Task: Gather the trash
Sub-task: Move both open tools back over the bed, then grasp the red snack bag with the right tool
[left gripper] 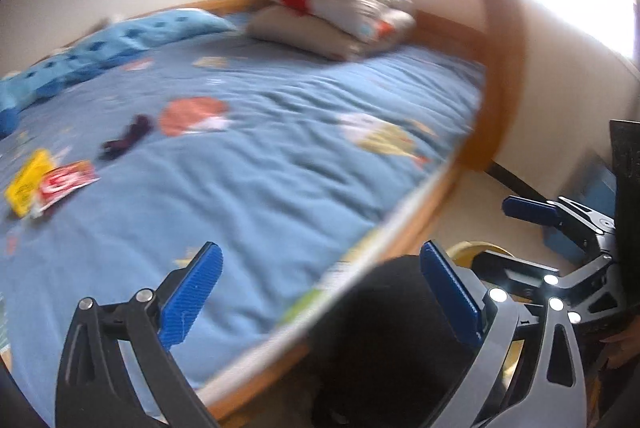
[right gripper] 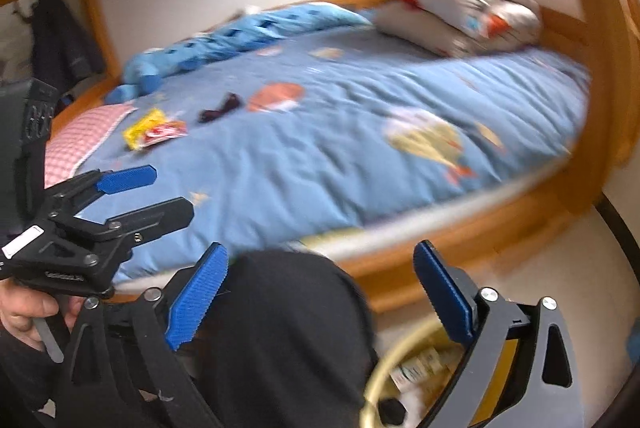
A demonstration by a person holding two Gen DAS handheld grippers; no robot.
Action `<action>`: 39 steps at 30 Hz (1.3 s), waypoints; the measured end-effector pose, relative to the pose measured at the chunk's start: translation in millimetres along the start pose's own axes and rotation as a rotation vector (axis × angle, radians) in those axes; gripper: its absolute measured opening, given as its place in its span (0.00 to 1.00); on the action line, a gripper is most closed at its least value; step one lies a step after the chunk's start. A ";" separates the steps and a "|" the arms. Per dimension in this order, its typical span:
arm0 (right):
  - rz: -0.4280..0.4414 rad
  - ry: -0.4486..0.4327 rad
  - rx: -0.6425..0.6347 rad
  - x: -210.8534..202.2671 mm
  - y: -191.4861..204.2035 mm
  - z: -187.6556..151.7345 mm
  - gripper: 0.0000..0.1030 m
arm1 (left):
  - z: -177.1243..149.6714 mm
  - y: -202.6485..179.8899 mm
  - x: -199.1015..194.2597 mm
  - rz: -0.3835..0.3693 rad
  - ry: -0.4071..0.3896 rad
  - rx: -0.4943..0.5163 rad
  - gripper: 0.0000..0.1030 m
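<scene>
Left wrist view. The left gripper [left gripper: 320, 292] is spread wide, nothing between its blue pads; it hangs over the near edge of the bed [left gripper: 280, 155]. Behind its right finger sits a dark rounded shape, probably the person's knee or clothing, I cannot tell which. Trash lies at nine o'clock on the blue quilt: a yellow wrapper [left gripper: 26, 183] touching a red-and-white wrapper [left gripper: 66, 183]. Just beyond them, toward ten o'clock, a small dark purple item [left gripper: 126, 137]; too blurred to call it trash or cloth. The right gripper [left gripper: 532, 214] shows at three o'clock, over the floor beside the bed. A yellow rim peeks out at five o'clock, likely the bin [left gripper: 476, 248].

Right wrist view. The right gripper [right gripper: 320, 296] is also fully spread and empty. Below it, at five o'clock, the yellow-rimmed bin [right gripper: 384, 360] holds some packaging already. The left gripper [right gripper: 140, 193] is at nine o'clock, jaws apart, hand [right gripper: 24, 312] beneath it. The yellow wrapper [right gripper: 144, 131] and red wrapper [right gripper: 166, 135] lie at ten o'clock, near a pink checked cloth [right gripper: 80, 143]; the purple item [right gripper: 222, 107] sits just past them.

Judgement: the step in hand is a reach for the next wrappers. The left gripper is nearer. Advice: come in low and level across the quilt, pinch a raised wrapper edge, avoid catching fabric, and take one wrapper per gripper since the two overlap.
</scene>
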State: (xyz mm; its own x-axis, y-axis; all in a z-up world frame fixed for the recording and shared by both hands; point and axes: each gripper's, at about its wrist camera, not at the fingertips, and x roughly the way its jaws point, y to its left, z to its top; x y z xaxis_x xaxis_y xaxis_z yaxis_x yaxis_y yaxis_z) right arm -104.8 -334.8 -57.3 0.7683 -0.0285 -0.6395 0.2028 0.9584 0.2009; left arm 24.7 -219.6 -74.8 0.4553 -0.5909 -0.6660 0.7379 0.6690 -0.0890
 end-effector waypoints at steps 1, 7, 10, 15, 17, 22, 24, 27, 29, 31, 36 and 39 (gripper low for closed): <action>0.028 -0.009 -0.014 7.1 10.3 7.1 0.91 | 0.6 8.5 -3.2 0.019 -0.007 -0.011 0.96; 0.170 -0.070 -0.060 44.5 58.4 41.9 0.92 | -1.6 77.5 -23.6 0.174 -0.045 -0.102 0.96; 0.208 -0.091 -0.090 65.2 82.7 59.5 0.92 | -2.9 109.1 -31.1 0.223 -0.057 -0.156 0.96; 0.272 -0.093 -0.159 104.2 127.9 88.6 0.92 | -2.8 155.7 -42.2 0.286 -0.078 -0.222 0.96; 0.288 -0.083 -0.183 117.5 141.8 97.2 0.92 | -0.7 176.6 -46.4 0.309 -0.088 -0.248 0.96; 0.339 -0.039 -0.203 161.8 175.3 122.9 0.92 | 7.3 228.1 -54.5 0.360 -0.113 -0.320 0.96; 0.344 -0.020 -0.214 182.0 187.0 131.4 0.92 | 9.5 244.7 -50.4 0.377 -0.100 -0.333 0.96; 0.351 0.019 -0.226 210.4 199.3 139.2 0.92 | 7.8 268.4 -40.2 0.401 -0.072 -0.348 0.96; 0.359 0.051 -0.231 229.6 207.5 141.2 0.92 | 3.7 284.5 -33.0 0.416 -0.054 -0.368 0.96; 0.364 0.080 -0.246 250.8 218.1 142.0 0.92 | -0.9 300.6 -26.8 0.426 -0.038 -0.391 0.96; 0.319 0.117 -0.370 291.0 248.9 131.1 0.92 | -10.4 329.5 -18.7 0.447 -0.012 -0.430 0.96; 0.269 0.117 -0.454 309.8 265.2 126.2 0.92 | -12.5 342.8 -15.1 0.441 -0.003 -0.448 0.96</action>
State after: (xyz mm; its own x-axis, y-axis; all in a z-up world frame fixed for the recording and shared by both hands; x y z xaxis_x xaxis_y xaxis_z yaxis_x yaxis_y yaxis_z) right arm 263.6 -125.4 -108.4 0.6788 0.2421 -0.6932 -0.2946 0.9546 0.0448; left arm 264.5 24.4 -104.6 0.6709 -0.2168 -0.7091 0.1999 0.9738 -0.1086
